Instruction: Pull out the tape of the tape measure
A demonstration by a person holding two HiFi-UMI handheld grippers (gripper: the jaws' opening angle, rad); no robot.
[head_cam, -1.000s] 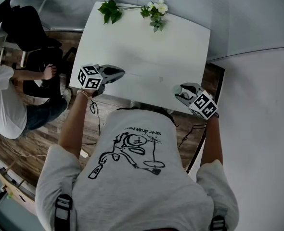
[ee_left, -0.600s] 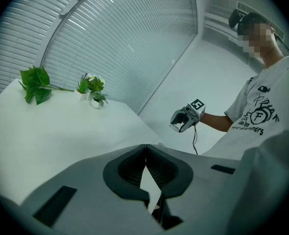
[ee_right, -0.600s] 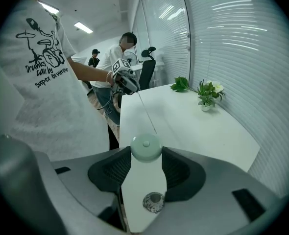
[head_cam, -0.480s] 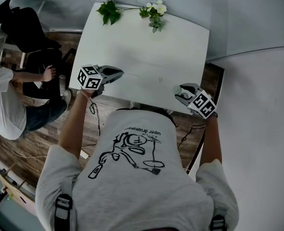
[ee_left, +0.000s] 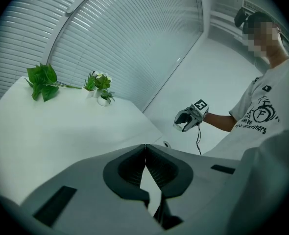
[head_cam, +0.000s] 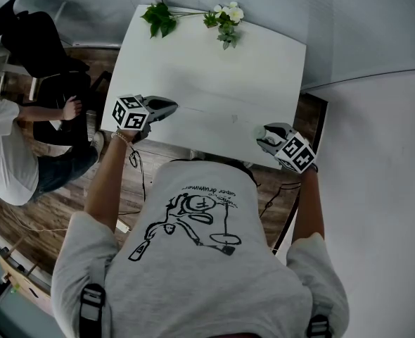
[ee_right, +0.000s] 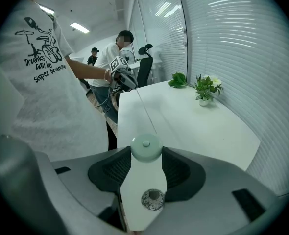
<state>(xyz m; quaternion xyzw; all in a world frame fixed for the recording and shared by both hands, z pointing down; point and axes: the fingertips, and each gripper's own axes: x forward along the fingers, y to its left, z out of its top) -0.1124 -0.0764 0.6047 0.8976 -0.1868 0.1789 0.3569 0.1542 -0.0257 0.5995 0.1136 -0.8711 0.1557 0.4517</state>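
The white table (head_cam: 214, 69) is the landmark, and both hands work along its near edge. The left gripper (head_cam: 169, 108) hangs over the near left corner. The right gripper (head_cam: 266, 134) hangs over the near right corner, well apart from the left one and tipped more steeply down.

The right gripper's fingers are spread wide and clamp the round, pale green tape measure (ee_right: 146, 147) by its sides, just above the table's near right edge. The left gripper's fingers are pressed together at their tips. The strip itself is too thin to make out in the left gripper view, but the right gripper view shows the tape (ee_right: 144, 110) running as a fine straight line from the case right up to those tips, so they appear to pinch its free end.

The tape's long axis therefore lies roughly along the table's near edge, from right corner to left corner, just above the surface. Each hand already has one end. Judging from this, any further draw should follow that same line, with the left gripper going outward past the left corner while the right holds the case steady. A sideways pull would likely kink the strip.
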